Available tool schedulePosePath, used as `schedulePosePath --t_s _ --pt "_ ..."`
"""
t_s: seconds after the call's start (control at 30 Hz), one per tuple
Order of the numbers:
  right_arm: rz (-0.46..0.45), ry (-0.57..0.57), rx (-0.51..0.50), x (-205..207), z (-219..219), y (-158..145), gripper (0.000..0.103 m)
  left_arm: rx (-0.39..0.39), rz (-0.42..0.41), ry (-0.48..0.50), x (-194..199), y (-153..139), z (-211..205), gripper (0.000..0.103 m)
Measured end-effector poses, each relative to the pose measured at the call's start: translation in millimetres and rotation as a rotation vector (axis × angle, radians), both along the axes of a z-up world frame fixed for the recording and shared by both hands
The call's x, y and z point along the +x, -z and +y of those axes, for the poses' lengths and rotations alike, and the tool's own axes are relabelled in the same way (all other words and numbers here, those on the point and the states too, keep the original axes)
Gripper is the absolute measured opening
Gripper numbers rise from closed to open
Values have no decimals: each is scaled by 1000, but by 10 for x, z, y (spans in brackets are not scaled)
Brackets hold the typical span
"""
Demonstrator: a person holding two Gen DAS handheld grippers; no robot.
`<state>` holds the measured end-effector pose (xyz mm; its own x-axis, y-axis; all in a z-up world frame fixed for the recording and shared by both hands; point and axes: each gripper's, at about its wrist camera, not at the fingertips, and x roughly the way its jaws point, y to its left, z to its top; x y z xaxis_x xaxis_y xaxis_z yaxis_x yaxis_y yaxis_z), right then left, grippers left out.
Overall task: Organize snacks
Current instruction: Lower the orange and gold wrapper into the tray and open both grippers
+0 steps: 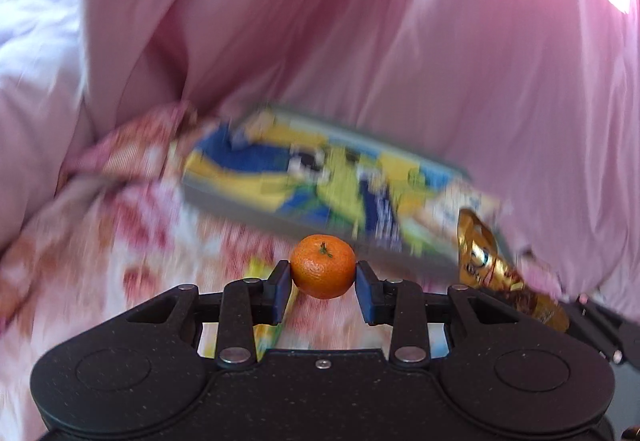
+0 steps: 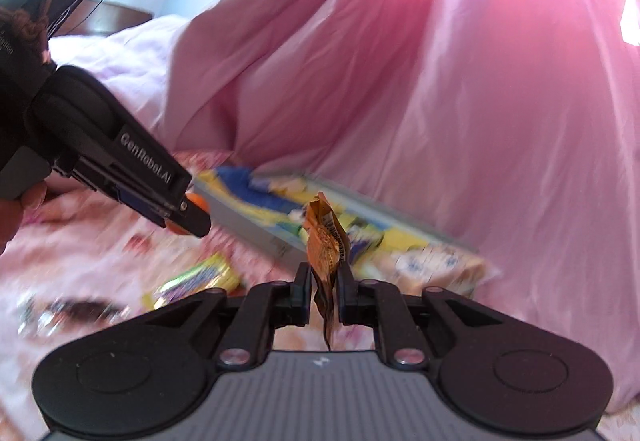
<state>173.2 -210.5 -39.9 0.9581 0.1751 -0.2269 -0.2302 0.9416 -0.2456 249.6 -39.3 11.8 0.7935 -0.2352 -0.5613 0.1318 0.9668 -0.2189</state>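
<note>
**snackbot_fan:** Looking at the left wrist view, the left gripper (image 1: pixel 323 273) is clamped on a mandarin (image 1: pixel 322 265), one blue pad on each side, stem up. The fruit is held off the floral bedsheet (image 1: pixel 120 241), not resting on it. Just past it lies a flat box (image 1: pixel 320 185) printed in yellow and blue, too blurred for me to read.

**pinkquilt22:** Yep, and the right gripper (image 2: pixel 324 283) has its fingers pinched on a gold wrapper (image 2: pixel 325 245). The wrapper stands upright between them, crumpled top sticking above the tips, barcode facing the camera, and a tail hanging below the fingers.

**snackbot_fan:** Same wrapper pokes into the left wrist view at the right edge, near the box's corner.

**pinkquilt22:** From the right wrist camera you also see the left gripper coming in from the left, a sliver of orange at its tip. On the sheet below it sits a yellow-green packet (image 2: pixel 196 275), well apart from the box. Big pink quilt (image 2: pixel 440 81) bunched up behind everything.
</note>
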Motion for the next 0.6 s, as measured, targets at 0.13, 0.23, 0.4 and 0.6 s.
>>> schedulePosePath --t_s 0.13,0.23,0.4,0.6 --pt "-26 24 47 286 -145 -74 14 -1 -53 -10 345 -138 -113 36" --pt "-42 43 66 454 -240 -89 14 -5 -64 -14 586 -148 -246 36" --pt "-51 66 115 711 -375 -92 14 12 -55 0 900 -63 -532 36" --pt "-22 66 160 962 -458 -25 14 32 -16 15 1120 132 -738 36"
